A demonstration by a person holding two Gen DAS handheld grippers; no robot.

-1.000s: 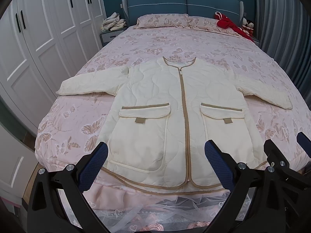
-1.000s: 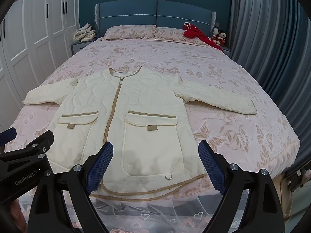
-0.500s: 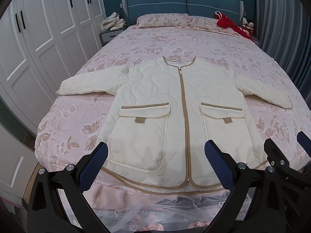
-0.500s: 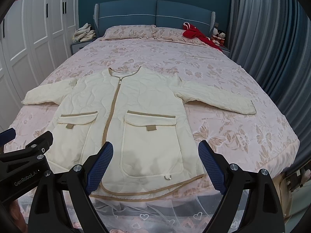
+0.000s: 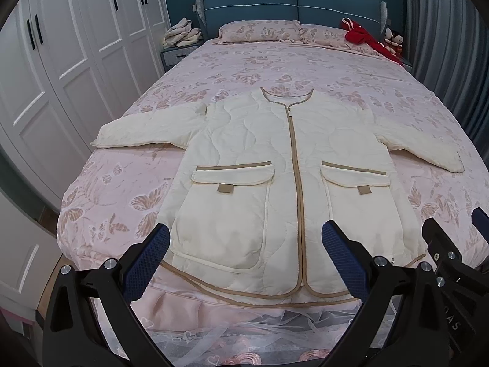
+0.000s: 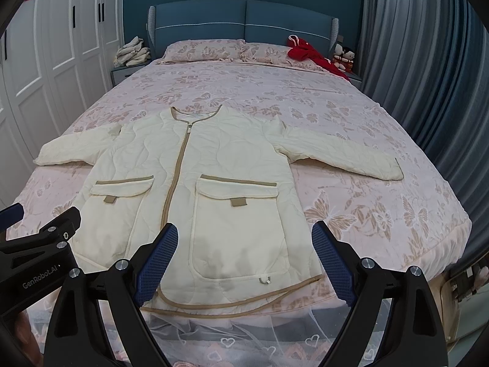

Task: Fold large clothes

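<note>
Pink butterfly-print bedding covers the bed (image 5: pixel 128 189) that fills both views, with a blue headboard (image 6: pixel 244 18) at the far end. At the near edge, the left gripper (image 5: pixel 244 263) hangs with its blue-padded fingers (image 5: pixel 146 263) spread wide, holding nothing, just short of the hem. The right gripper (image 6: pixel 244 263) hovers the same way beside it on the right, fingers parted and empty; part of its black frame also shows at the right edge of the left wrist view.

Just beyond both grippers lies the cream quilted jacket (image 5: pixel 253 153), flat and front up on the near half of the bed, zipped closed along a tan centre strip. Its hem reaches the near edge of the mattress, above a lace bed skirt (image 6: pixel 232 336). Two flap pockets with tan trim sit either side of the zip. Both sleeves stretch outward, one left, one right, angled slightly toward the near end.

Farther off, two pillows (image 6: pixel 201 50) rest against the headboard, a red garment (image 6: pixel 308 53) lies at the far right, white wardrobes (image 5: pixel 76 46) line the left wall, and grey curtains (image 6: pixel 428 61) hang on the right.
</note>
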